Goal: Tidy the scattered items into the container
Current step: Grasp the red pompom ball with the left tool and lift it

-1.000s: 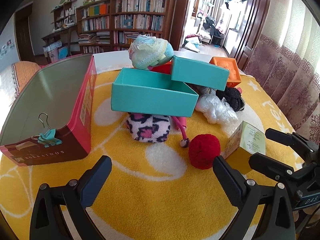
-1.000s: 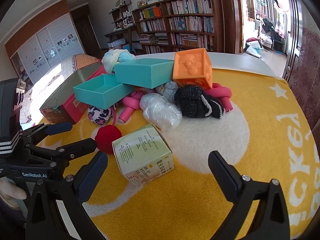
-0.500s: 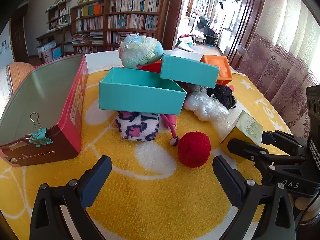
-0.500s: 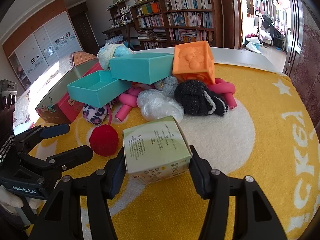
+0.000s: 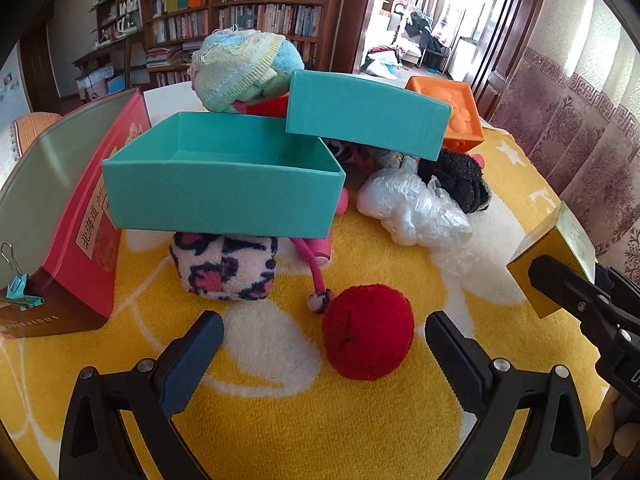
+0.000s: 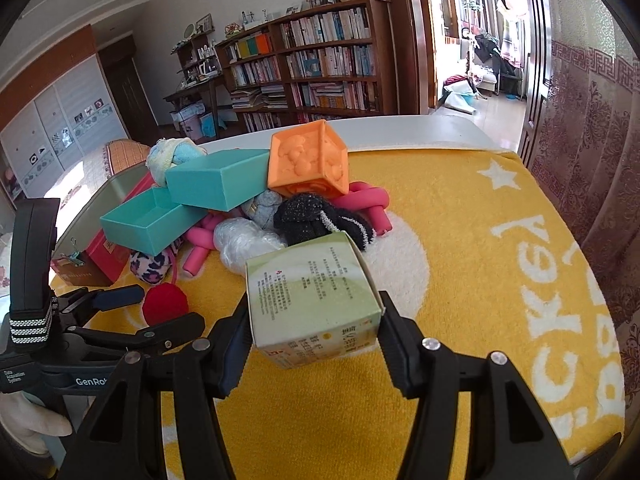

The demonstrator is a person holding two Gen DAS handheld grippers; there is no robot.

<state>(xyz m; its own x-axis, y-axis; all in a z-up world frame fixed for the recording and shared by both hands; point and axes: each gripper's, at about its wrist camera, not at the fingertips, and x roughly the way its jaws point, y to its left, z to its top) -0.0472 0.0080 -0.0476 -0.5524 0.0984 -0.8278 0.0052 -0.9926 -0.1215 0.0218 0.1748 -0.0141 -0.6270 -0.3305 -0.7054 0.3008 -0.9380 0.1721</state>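
Note:
My right gripper (image 6: pixel 314 344) is shut on a green-and-white carton (image 6: pixel 312 296) and holds it above the yellow cloth; the carton also shows at the right edge of the left wrist view (image 5: pixel 556 260). My left gripper (image 5: pixel 320 360) is open, its fingers either side of a red pompom ball (image 5: pixel 367 332) on the cloth. The red tin container (image 5: pixel 60 200) stands open at the left, a teal binder clip (image 5: pixel 18 298) on its near rim. A pile holds two teal boxes (image 5: pixel 224 188), a knitted hat (image 5: pixel 244 68), a leopard-print pouch (image 5: pixel 226 268) and an orange cube (image 6: pixel 308 164).
A crumpled clear plastic bag (image 5: pixel 416 208), a black sock bundle (image 6: pixel 316 220) and pink foam rollers (image 6: pixel 368 204) lie in the pile. The left gripper (image 6: pixel 100 320) sits close to the left of my right one. The table's far edge (image 6: pixel 400 128) is white.
My right gripper closed on the carton and lifted it off the cloth. My left gripper moved forward, so the red ball now lies between its open fingers.

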